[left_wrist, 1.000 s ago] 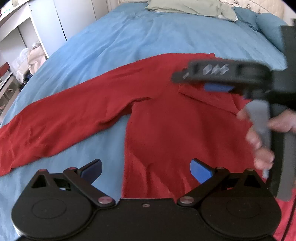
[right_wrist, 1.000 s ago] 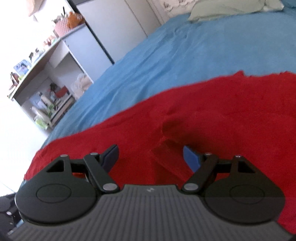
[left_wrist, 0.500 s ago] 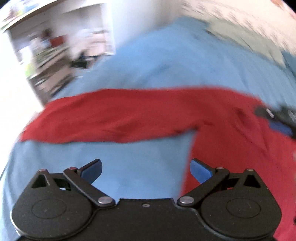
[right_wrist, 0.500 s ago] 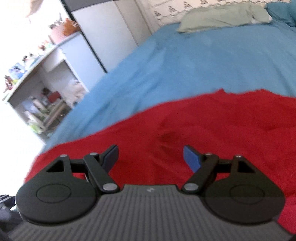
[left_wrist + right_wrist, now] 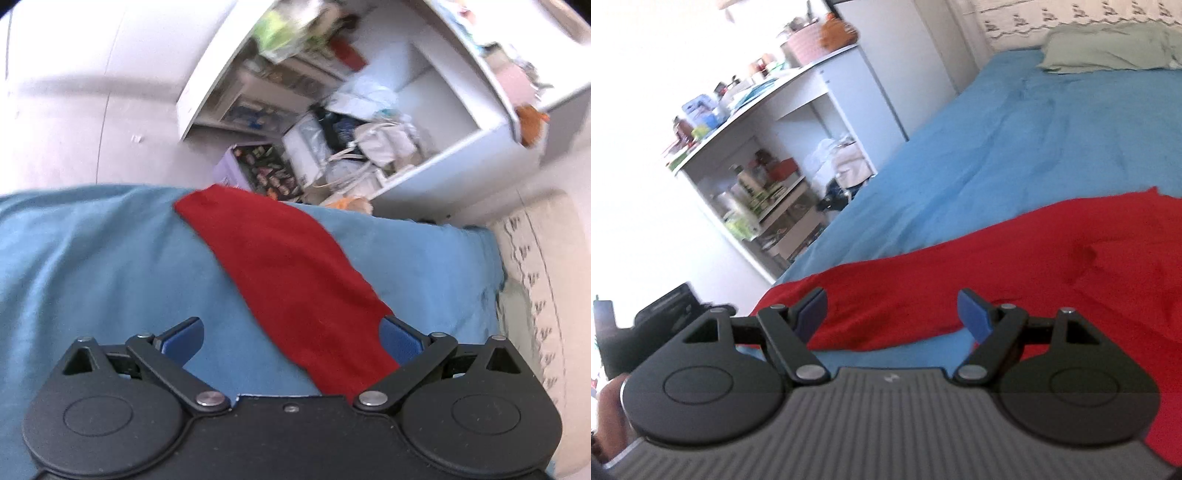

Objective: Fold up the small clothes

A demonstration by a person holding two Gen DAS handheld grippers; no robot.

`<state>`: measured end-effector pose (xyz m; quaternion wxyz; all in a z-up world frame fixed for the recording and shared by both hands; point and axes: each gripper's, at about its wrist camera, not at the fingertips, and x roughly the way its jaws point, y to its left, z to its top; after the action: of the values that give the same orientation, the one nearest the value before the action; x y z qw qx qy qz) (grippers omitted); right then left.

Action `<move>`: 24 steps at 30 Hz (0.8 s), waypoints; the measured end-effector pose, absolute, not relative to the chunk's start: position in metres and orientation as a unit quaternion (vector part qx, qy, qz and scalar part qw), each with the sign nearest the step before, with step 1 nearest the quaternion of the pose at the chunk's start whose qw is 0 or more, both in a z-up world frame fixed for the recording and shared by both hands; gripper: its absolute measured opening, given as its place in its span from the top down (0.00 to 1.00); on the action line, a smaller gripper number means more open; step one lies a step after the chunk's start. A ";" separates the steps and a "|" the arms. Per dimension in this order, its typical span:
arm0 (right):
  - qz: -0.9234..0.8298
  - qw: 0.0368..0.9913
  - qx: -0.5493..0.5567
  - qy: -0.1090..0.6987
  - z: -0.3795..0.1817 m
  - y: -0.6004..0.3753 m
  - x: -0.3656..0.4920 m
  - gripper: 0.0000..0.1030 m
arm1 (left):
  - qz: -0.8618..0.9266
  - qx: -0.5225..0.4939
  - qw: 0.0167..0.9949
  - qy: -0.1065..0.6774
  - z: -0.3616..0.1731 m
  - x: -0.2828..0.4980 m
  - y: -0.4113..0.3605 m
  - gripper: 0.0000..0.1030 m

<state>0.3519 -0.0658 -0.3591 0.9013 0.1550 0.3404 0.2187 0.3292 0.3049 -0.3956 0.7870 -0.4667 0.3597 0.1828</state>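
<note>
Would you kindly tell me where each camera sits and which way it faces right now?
Left wrist: on the left gripper, open, looking along the red sleeve to the bed edge and shelves.
Right wrist: on the right gripper, open, above the red garment, facing the pillow.
Shared: garment, blue sheet, shelves.

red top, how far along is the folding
Done: the red top lies spread on the blue bedspread, with no fold visible. In hand: nothing; the left gripper is open over the outstretched sleeve, the right gripper open too. Left: both sleeves and the body, apparently.
</note>
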 end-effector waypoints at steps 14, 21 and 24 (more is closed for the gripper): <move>0.215 0.905 0.144 0.338 -0.382 -0.027 0.357 0.10 | 0.156 -0.446 0.807 0.355 -0.427 0.363 0.312 0.02; 0.207 0.909 0.145 0.333 -0.381 -0.021 0.363 0.10 | 0.173 -0.415 0.823 0.348 -0.426 0.372 0.307 0.46; 0.202 0.910 0.148 0.331 -0.382 -0.021 0.365 0.10 | 0.190 -0.401 0.821 0.361 -0.428 0.374 0.310 0.85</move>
<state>0.3647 -0.0207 -0.3819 0.9097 0.1484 0.3314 0.2015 0.3741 0.3104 -0.4282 0.8206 -0.4010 0.3605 0.1895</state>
